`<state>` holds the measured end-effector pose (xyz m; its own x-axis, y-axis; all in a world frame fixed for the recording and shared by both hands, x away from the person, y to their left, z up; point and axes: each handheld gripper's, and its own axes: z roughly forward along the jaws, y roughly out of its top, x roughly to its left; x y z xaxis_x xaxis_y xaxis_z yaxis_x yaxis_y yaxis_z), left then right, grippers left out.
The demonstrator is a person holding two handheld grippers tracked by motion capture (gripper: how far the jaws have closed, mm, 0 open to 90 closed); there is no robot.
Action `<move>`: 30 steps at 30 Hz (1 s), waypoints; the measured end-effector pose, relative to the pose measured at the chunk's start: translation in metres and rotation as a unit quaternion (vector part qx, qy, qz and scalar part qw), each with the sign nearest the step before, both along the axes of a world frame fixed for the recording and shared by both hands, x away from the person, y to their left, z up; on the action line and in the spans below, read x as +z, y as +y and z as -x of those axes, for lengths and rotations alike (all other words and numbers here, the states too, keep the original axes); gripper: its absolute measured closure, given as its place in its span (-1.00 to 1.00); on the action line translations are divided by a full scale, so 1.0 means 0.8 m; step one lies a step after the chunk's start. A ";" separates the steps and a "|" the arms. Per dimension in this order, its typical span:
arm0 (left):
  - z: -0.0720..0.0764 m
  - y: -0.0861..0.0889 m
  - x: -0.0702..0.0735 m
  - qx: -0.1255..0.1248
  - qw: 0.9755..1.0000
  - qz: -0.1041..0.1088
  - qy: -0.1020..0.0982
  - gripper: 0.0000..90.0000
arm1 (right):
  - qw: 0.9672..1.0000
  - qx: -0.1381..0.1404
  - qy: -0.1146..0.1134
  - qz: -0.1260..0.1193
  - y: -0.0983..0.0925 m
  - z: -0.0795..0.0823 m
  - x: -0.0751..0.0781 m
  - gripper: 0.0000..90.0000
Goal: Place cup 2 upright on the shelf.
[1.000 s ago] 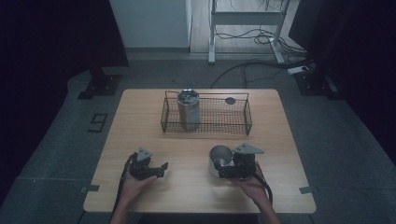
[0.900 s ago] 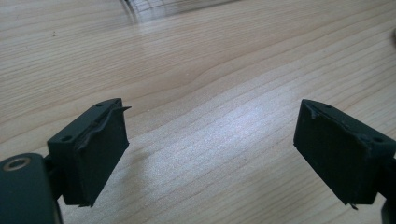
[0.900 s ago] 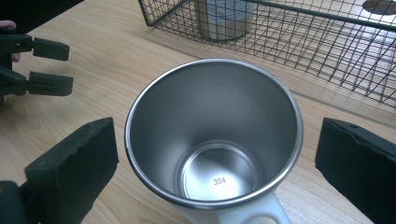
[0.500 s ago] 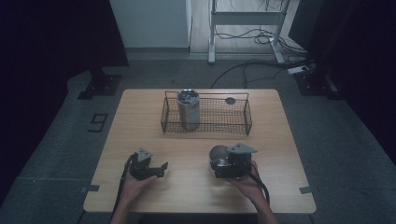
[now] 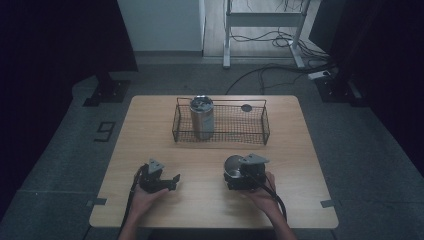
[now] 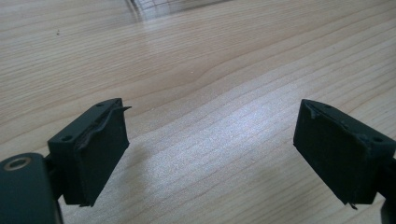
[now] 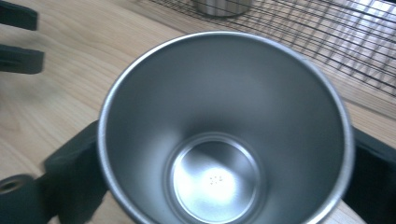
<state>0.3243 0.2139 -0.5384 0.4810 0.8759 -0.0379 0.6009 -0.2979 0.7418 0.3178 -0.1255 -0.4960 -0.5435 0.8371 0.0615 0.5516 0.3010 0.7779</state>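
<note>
A steel cup (image 5: pixel 232 165) stands on the table near the front right, and my right gripper (image 5: pixel 235 174) is shut on it. Looking down into the cup (image 7: pixel 219 140) in the right gripper view, I see it is empty, with a black jaw pressed against each side. A second steel cup (image 5: pixel 201 116) stands upright in the left part of the wire basket (image 5: pixel 250 134). My left gripper (image 5: pixel 171 179) rests at the front left, held by a hand. It is open (image 6: pixel 212 140) over bare wood with nothing between its jaws.
The wire basket sits at the table's middle back, with a small dark disc (image 5: pixel 246 107) near its far rim. The basket's mesh (image 7: pixel 336 42) lies just beyond the held cup. The left gripper's jaws (image 7: pixel 18 39) show at the far left of the right gripper view.
My right gripper has shifted slightly to the left with the cup in it. The left gripper has stayed where it was.
</note>
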 end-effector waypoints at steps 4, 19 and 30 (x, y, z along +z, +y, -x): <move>0.000 0.000 0.000 0.000 1.000 0.000 0.000 -0.78 | 1.000 0.007 -0.001 0.001 -0.002 -0.001 0.000 -0.87; -0.002 0.002 -0.001 0.001 1.000 0.006 0.004 -0.78 | 1.000 0.005 -0.009 -0.006 -0.008 -0.001 0.001 -0.85; 0.000 -0.009 -0.004 -0.001 1.000 0.008 0.009 -0.70 | 0.999 -0.014 -0.020 -0.025 -0.017 0.000 0.008 -0.85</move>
<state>0.3243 0.2070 -0.5419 0.4815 0.8744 -0.0596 0.6131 -0.2874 0.7359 0.3177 -0.1389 -0.4898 -0.5231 0.8483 0.0825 0.5269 0.2458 0.8136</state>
